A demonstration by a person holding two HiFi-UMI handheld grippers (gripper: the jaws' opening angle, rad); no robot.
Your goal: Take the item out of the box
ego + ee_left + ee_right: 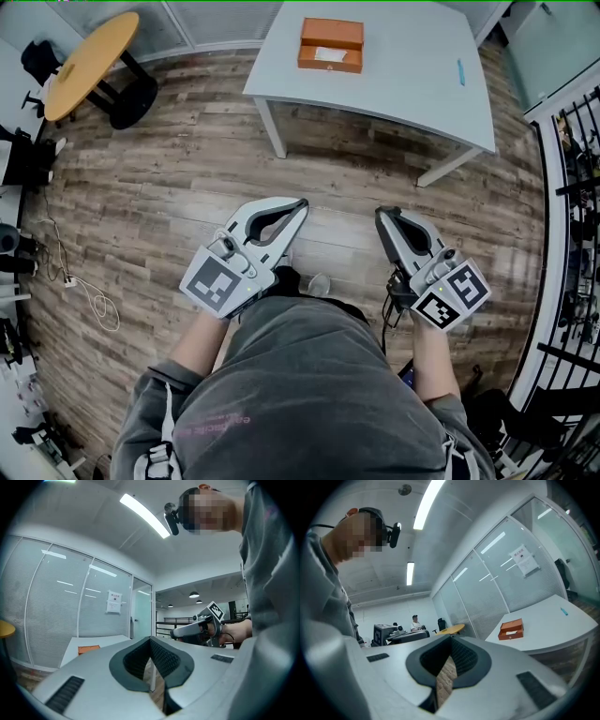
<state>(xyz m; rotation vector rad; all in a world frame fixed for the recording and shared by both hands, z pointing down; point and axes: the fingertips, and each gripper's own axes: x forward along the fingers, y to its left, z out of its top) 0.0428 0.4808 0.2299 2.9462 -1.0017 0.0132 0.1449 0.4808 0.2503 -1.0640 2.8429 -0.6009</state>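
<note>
An orange box (330, 44) with a white label lies on the white table (403, 80) across the room, well ahead of both grippers. It also shows small in the left gripper view as the box (88, 648) and in the right gripper view as the box (511, 629). My left gripper (298, 202) and right gripper (382, 214) are held at waist height over the wooden floor, far short of the table. Both are shut with nothing between the jaws. The box's contents cannot be seen.
A small blue item (460, 72) lies near the table's right edge. A round yellow table (89, 64) stands at the far left, and cables (80, 281) lie on the floor at left. Black railings (577, 234) run along the right side. Glass walls stand behind the table.
</note>
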